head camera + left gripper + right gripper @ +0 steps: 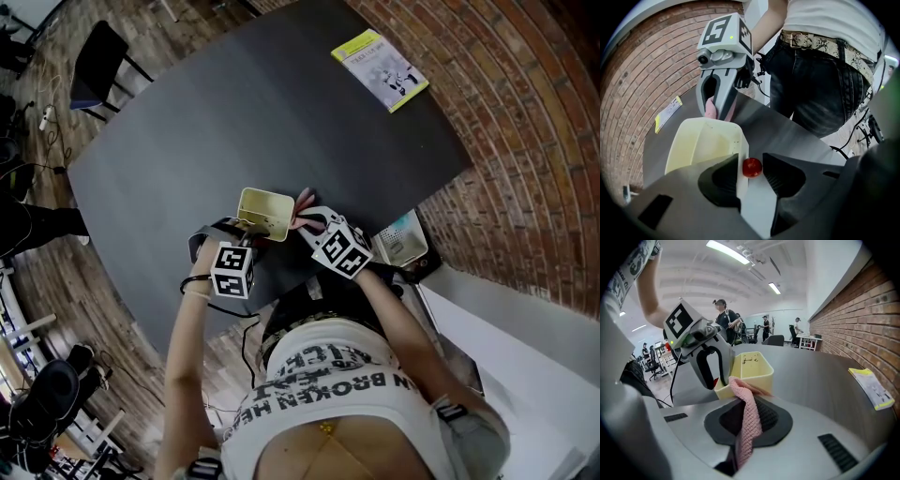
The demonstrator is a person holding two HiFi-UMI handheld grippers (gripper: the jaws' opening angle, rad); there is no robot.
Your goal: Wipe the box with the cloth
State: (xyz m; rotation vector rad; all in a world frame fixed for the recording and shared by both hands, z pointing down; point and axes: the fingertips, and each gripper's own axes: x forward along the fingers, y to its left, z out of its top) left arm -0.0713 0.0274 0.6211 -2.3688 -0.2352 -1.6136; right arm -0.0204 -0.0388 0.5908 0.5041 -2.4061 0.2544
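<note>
Dark surface carries yellow open box near your edge. Your left claw straddles one box wall, one jaw inside, one outside, clamped on it (small red knob sits against outer jaw). Your right claw is pressed together on pink cloth, free end against box's near rim. Step looks like wiping of rim. Next: drag cloth along wall, brace box with left.
</note>
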